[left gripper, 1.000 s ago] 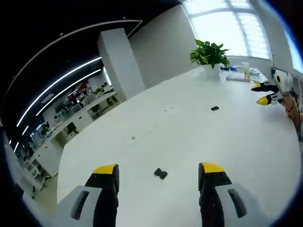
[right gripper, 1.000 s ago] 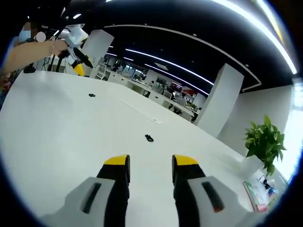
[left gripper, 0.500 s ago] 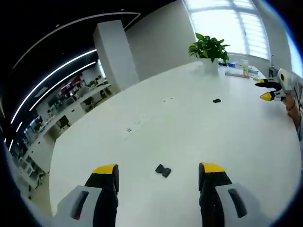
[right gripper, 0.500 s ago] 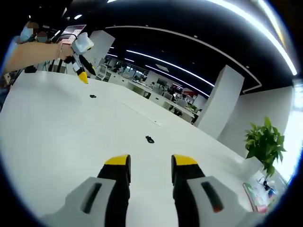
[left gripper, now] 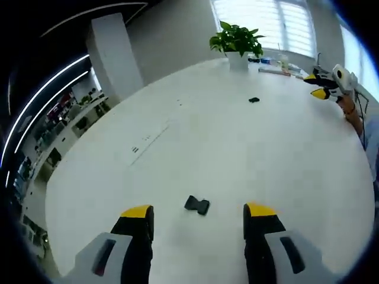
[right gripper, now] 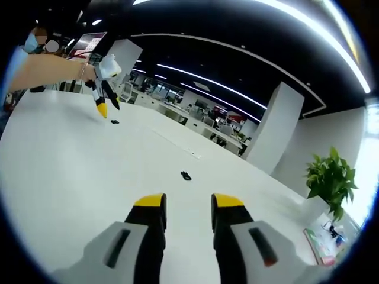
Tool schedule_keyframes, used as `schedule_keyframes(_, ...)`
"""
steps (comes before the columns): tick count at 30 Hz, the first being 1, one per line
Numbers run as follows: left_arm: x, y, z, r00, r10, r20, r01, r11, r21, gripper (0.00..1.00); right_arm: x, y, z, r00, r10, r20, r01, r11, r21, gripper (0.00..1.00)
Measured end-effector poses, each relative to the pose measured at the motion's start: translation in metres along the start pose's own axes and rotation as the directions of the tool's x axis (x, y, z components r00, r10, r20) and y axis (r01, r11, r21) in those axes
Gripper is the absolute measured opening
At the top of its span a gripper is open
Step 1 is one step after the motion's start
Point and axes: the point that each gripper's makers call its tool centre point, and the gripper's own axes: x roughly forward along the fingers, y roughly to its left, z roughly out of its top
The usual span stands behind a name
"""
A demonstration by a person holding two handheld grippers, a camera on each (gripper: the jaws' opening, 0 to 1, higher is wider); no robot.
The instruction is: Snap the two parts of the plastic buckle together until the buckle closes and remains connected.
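Left gripper (left gripper: 198, 216) spread wide, empty, one buckle part (left gripper: 196, 205) just ahead at 12 o'clock; right gripper (right gripper: 188, 204) narrowly parted, empty, other buckle part (right gripper: 186, 175) ahead on the white table (right gripper: 71, 160).

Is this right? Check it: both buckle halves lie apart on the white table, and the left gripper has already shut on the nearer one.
Not quite. In the left gripper view the left gripper is open, its jaws spread either side of the nearer buckle half, not touching it. The rest holds: the other buckle half lies far off on the white table.
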Motion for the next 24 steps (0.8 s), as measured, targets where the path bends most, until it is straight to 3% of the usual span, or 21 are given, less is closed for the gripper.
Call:
schedule_keyframes(3, 0.007, -0.001, -0.004, 0.999, -0.045, -0.022, 0.045, 0.999, 0.004, 0.59, 0.001, 0.001, -0.001, 1.0, 0.005, -0.005, -0.005, 1.0, 0.0, 0.3)
schedule_keyframes(9, 0.018, -0.005, -0.005, 0.995, -0.097, -0.01, 0.097, 0.995, -0.005, 0.56, 0.002, 0.004, -0.002, 1.0, 0.019, -0.007, -0.019, 1.0, -0.004, 0.3)
schedule_keyframes(17, 0.024, -0.015, -0.006, 0.981, -0.194, 0.009, 0.194, 0.98, -0.054, 0.44, 0.002, 0.007, -0.001, 0.999, 0.032, -0.005, -0.032, 0.999, -0.009, 0.3)
schedule_keyframes(24, 0.021, -0.014, -0.005, 0.979, -0.202, 0.027, 0.204, 0.977, -0.059, 0.31, 0.004, 0.009, 0.0, 0.999, 0.039, -0.006, -0.039, 0.999, -0.014, 0.3)
